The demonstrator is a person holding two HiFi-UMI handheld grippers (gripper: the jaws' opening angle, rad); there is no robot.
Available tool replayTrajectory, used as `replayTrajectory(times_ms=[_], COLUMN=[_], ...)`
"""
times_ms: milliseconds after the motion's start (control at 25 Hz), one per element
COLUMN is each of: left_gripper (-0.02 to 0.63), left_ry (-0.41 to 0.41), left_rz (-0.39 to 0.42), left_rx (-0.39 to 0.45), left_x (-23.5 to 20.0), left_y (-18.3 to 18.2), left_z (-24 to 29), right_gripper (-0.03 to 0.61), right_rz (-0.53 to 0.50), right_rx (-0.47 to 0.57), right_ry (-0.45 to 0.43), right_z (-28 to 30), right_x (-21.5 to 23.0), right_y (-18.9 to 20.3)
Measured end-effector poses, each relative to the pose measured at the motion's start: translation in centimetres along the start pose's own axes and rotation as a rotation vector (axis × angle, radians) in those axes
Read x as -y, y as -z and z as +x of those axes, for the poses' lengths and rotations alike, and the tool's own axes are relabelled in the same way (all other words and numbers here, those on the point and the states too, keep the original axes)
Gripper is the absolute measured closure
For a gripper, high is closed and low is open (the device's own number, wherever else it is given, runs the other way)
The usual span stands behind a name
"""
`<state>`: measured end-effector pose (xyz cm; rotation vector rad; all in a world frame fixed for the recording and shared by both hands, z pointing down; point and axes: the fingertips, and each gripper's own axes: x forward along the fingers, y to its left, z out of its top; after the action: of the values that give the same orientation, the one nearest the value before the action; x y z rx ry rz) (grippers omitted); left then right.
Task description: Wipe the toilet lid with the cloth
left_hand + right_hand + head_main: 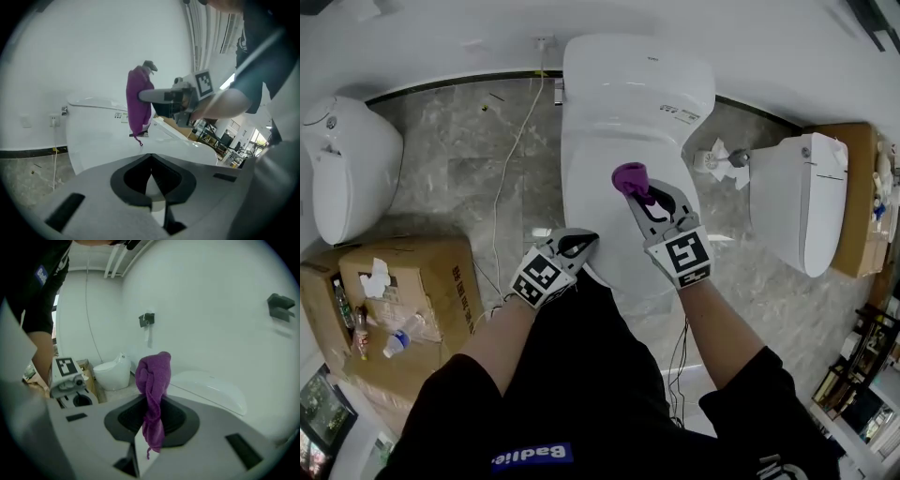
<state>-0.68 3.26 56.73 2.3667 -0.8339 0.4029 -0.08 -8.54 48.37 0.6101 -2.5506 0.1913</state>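
The right gripper pinches the purple cloth in a narrow bunch over the middle of the toilet lid; the left gripper, jaws together and empty, hovers near its front edge; so small a wad may slip free, or let the jaws scrape the lid.

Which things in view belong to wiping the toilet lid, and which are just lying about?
For the job:
- purple cloth, gripped by the right gripper
- toilet lid
- left gripper, shut and empty

Lying about:
- cardboard box
- plastic bottle
- crumpled tissue
- second toilet
- third toilet
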Motion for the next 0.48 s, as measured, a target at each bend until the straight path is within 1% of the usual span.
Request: replayTrajectory(times_ms=[160,360,480], left_gripper=[0.596,0.596,0.597], left_ry=[-0.055,-0.127,-0.152], left_rz=[-0.018,-0.043,-0.052], left_rx=[0.072,0.114,0.147], left_x=[-2.0,-5.1,-6.3], left_y=[-2.2,-3.3,-4.1], left_z=[-1.7,-2.4,-2.5], right_gripper=[0.514,0.514,0.514], right_rz=[-0.114,-0.286,-0.368], right_rx=[-0.080,-0.238,-0.316], right_ry=[-0.068,-0.144,-0.195], right_z=[5.5,11.9,14.9], right_x=[1.3,2.1,2.0], right_y=[1.7,5.4,7.7])
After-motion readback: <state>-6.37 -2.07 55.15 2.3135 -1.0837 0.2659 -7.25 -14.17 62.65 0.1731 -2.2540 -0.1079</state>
